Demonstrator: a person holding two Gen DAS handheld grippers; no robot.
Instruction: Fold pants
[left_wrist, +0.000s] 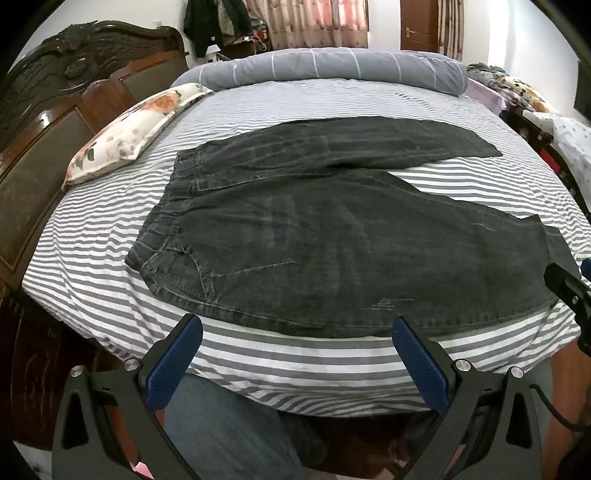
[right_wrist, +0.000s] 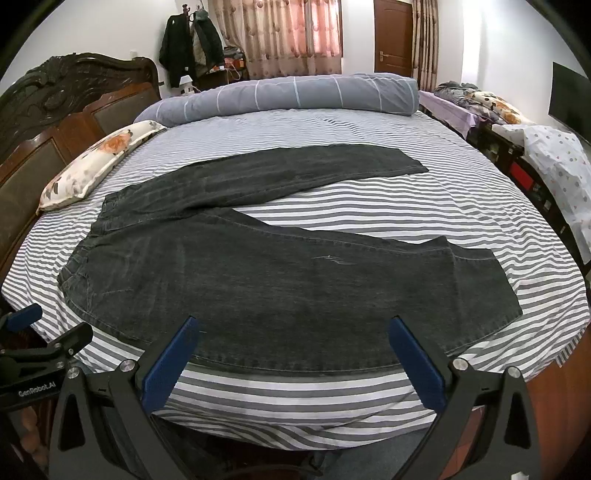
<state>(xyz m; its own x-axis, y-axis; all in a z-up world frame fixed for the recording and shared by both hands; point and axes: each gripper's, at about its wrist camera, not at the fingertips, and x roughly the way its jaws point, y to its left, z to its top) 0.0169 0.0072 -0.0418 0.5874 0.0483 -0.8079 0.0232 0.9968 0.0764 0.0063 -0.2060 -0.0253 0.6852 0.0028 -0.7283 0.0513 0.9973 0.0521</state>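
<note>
Dark grey jeans (left_wrist: 332, 243) lie flat on the striped bed sheet (left_wrist: 295, 362), waistband at the left, both legs spread apart toward the right. They also show in the right wrist view (right_wrist: 280, 288). My left gripper (left_wrist: 297, 325) is open and empty, held above the bed's near edge just short of the near leg's hem side. My right gripper (right_wrist: 293, 325) is open and empty, over the near edge of the near leg. The right gripper's body shows at the right edge of the left wrist view (left_wrist: 569, 288); the left gripper's body shows at the left edge of the right wrist view (right_wrist: 44, 343).
A floral pillow (left_wrist: 129, 133) lies at the left by the dark wooden headboard (left_wrist: 55, 122). A rolled grey duvet (left_wrist: 332, 70) lies along the far side. A side bench with bedding (right_wrist: 517, 122) stands at the right. My own legs (left_wrist: 229, 424) are below the bed edge.
</note>
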